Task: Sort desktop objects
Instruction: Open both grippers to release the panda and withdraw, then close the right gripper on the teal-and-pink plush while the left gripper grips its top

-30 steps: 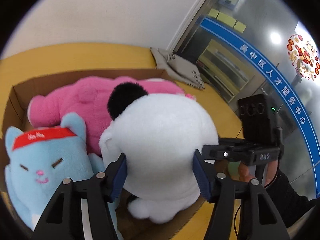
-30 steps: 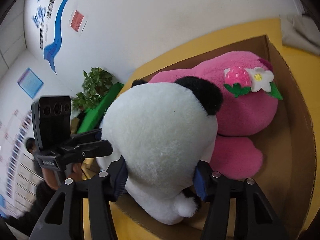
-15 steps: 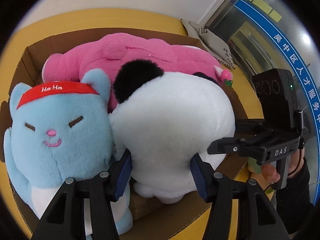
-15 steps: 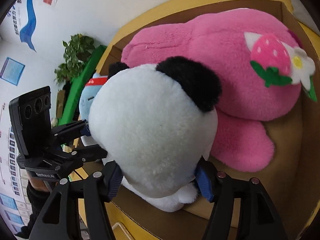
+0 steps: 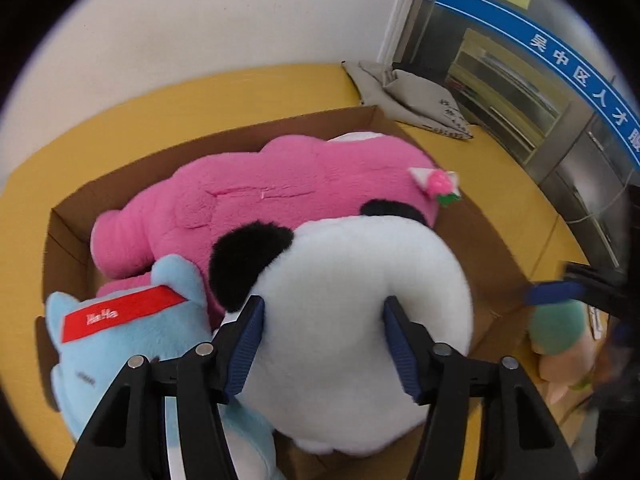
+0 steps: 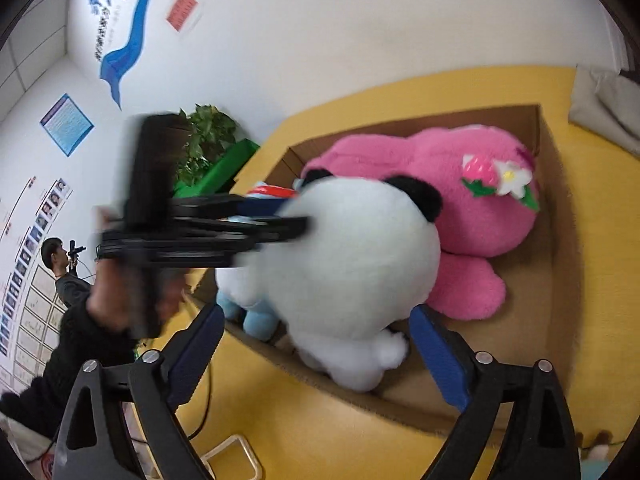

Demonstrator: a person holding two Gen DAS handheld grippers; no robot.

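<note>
Right gripper (image 6: 316, 356) has just been opening, jaws wide and clear of the panda plush (image 6: 344, 264); left gripper (image 5: 322, 344), also just opening, brackets it at centre frame inside the cardboard box (image 6: 560, 264). Release step; next, back both away.

Both fisheye views are bright and evenly lit, with soft, faint shadows inside the box (image 5: 68, 240). Black vignette rings each frame, and straight lines bow toward the edges. In the right wrist view the left gripper (image 6: 256, 220) at nine o'clock is smeared by motion blur. In the left wrist view blur smears the three o'clock edge; the panda (image 5: 352, 312) stays fairly sharp.
</note>
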